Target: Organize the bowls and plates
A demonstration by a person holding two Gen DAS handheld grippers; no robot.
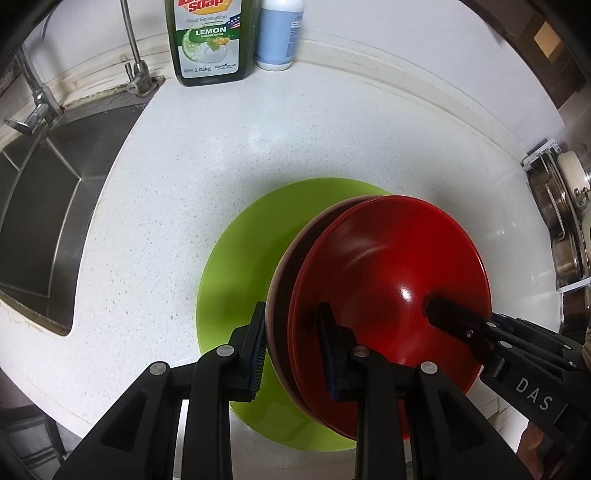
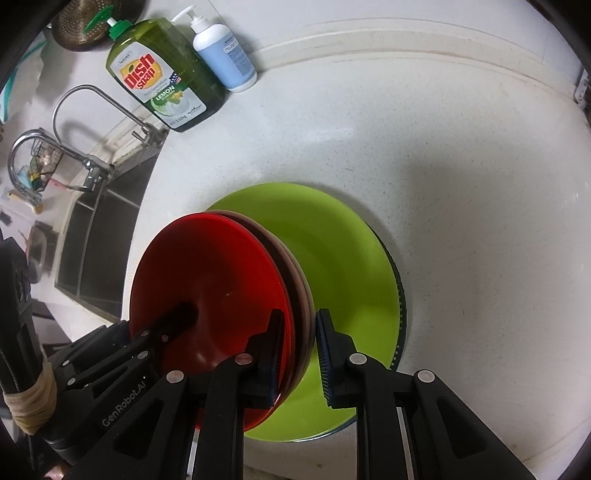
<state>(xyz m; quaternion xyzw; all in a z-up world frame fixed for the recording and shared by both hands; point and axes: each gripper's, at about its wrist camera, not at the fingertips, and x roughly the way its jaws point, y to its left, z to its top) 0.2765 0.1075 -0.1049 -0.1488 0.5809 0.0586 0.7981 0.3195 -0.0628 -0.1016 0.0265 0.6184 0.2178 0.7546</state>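
Two grippers hold one small stack of plates above the white counter [image 1: 332, 122].

At the far left is the steel sink [image 1: 40, 206], with a thin tap [image 1: 135, 55] at its back corner. Behind it, by the wall, stand a green dish soap bottle [image 1: 210, 40] and, just to its right, a white and blue pump bottle [image 1: 279, 35].

In the middle of the counter lies a big green plate [image 1: 236, 258], flat. In the right wrist view a dark rim shows under its right edge, so something lies below it, but I cannot tell what.

Over the green plate is the stack: a red plate [image 1: 391, 266] on top and a pale pink plate [image 1: 275, 280] under it, with a dark layer between them that I cannot identify. The stack is tilted. I cannot tell if its low edge touches the green plate.

The left gripper [image 1: 293, 343] pinches the left edge of the stack; one pad is on the pink underside and the other on the red inner face. The right gripper [image 2: 298, 350] pinches the opposite edge, with its left pad on the red face and its right pad by the pink rim, jaws nearly closed.

At the far right edge stands a metal rack [image 1: 561, 221] with some cookware.
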